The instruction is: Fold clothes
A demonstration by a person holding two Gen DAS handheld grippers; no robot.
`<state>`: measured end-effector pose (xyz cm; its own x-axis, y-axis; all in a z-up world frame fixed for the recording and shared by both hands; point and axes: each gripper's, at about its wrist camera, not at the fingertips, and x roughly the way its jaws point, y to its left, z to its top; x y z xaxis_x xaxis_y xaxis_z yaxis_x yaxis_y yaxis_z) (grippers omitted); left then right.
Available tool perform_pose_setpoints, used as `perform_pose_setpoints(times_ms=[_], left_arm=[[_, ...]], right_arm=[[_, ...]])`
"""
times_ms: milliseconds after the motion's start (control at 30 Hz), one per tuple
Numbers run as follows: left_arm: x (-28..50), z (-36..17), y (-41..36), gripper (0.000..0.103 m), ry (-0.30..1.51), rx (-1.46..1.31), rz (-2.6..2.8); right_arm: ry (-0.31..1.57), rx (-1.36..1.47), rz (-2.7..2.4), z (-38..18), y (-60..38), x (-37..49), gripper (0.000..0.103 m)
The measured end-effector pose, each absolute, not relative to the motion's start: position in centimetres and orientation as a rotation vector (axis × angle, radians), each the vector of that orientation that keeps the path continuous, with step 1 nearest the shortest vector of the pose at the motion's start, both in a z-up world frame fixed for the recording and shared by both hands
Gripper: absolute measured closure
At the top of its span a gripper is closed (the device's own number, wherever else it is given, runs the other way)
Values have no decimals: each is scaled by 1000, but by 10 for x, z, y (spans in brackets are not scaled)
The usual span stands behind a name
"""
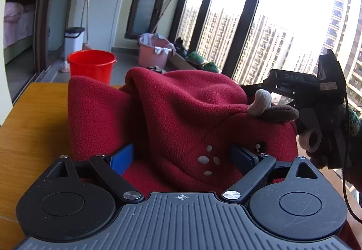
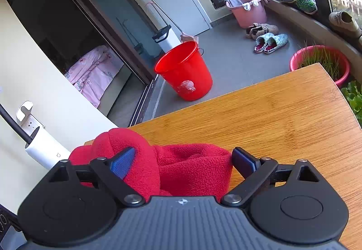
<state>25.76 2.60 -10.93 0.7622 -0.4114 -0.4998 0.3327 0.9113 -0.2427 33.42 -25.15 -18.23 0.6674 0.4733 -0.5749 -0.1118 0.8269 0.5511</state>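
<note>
Nearest the lens in each view was the gripper's own black body, then its blue-padded fingers. The left gripper (image 1: 185,157) stood with jaws spread wide, the red fleece garment (image 1: 181,114) bulging between the pads without being pinched. The right gripper (image 2: 183,161) was likewise wide open, a rolled edge of the same fleece lying loosely between its fingers, so neither tool held anything. Both probably sat low and close because a fold had been laid down and let go, though that is a judgement.

The garment lay heaped on the wooden table (image 2: 282,114), humped rather than flat, so more folding seemed to remain.

The left view alone showed the garment's front: pale paw-print spots (image 1: 207,160), a beige and brown stuffed ear or antler (image 1: 269,108), and the other gripper beyond it against the window. The right view alone showed bare tabletop ahead, slippers (image 2: 270,42) on the floor and a red basin of greens (image 2: 320,62). Both caught the red bucket (image 2: 185,71) and the pink tub (image 2: 248,10).
</note>
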Motion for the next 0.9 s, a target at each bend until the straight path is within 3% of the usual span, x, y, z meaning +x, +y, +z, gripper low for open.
perform_pose_setpoints(times_ms=[200, 400, 600, 900], left_arm=[[260, -109, 28, 7, 577, -151, -399], [261, -109, 30, 5, 578, -168, -387], [260, -109, 35, 3, 567, -203, -402], [242, -73, 108, 0, 391, -367, -424]], right_arm=[[781, 665, 423, -199, -248, 346, 7], [748, 603, 498, -187, -234, 337, 41], [695, 471, 547, -151, -217, 313, 61], [559, 189, 638, -116, -183, 241, 65]])
